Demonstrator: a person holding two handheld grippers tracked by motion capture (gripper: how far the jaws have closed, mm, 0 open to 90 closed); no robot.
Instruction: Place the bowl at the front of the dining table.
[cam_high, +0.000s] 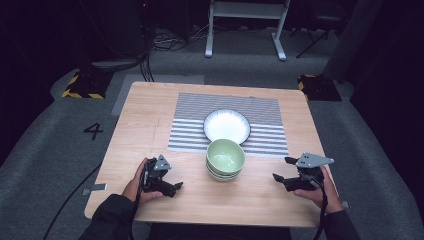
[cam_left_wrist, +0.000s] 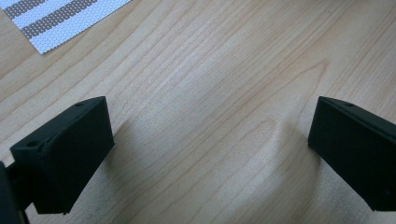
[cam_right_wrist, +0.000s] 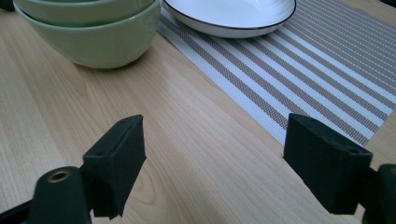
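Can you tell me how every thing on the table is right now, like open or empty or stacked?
green bowls: stacked, upright, top one empty
white plate: empty, on the mat
striped placemat: flat on the table
left gripper: open, holding nothing
right gripper: open, holding nothing

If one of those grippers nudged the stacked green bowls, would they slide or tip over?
The green bowls look glazed and sit on bare smooth wood, so they would probably slide. Their rounded, narrow base suggests a high push might rock them. Being nested, the upper one may shift or clink; likely breakable.
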